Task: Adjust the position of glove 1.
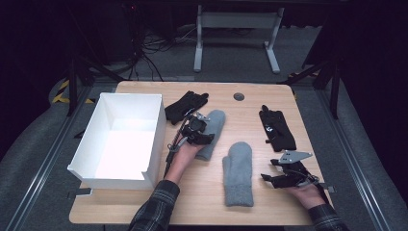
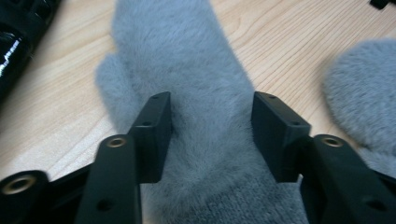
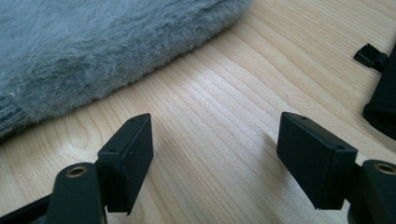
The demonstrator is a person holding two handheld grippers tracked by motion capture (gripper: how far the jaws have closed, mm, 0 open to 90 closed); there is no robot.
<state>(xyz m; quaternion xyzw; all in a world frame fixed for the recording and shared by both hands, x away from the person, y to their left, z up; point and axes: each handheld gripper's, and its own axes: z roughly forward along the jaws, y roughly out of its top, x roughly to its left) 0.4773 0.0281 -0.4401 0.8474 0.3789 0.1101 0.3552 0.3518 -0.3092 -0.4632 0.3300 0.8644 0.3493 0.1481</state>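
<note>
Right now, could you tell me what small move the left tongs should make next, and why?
Probably close on the grey mitten: the left tongs already straddle it with jaws open, pads not pressing the fleece. The white box stands beside it.

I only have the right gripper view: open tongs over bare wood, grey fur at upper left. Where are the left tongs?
Observer: The left tongs straddle a second grey mitten, jaws apart on either side of it, near its knit cuff.
Operator: Is there anywhere to put the mittens?
Observer: A white box stands open at the table's left, right beside that mitten.
Operator: And the black thing at my right edge?
Observer: It's a black glove lying flat beyond the right tongs. Another black glove lies by the box's far corner.
</note>
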